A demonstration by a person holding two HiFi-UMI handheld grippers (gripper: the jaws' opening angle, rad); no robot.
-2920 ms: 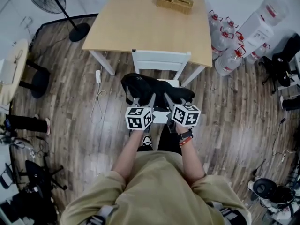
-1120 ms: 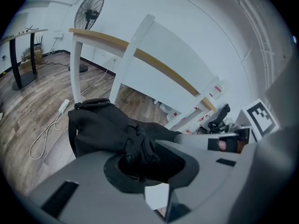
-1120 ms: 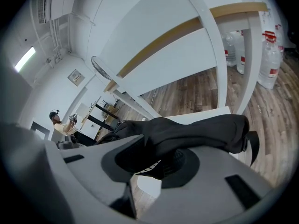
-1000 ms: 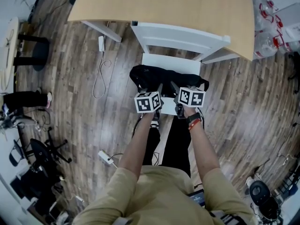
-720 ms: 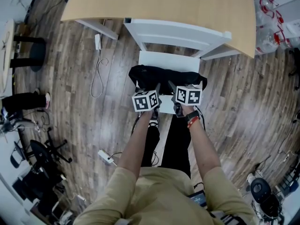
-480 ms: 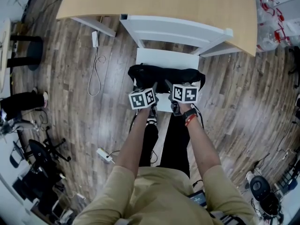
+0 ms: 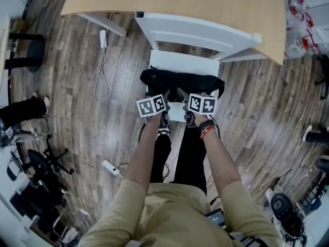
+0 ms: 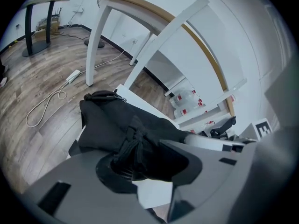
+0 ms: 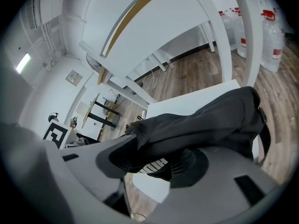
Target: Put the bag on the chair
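The bag (image 7: 181,82) lies across the seat of the chair (image 7: 180,63), toward its front edge. The left claw (image 8: 149,160) and right claw (image 9: 159,161) are both opening, with loose black fabric between their jaws. This looks like the release. Next, both claws should draw back from the chair without snagging the fabric.
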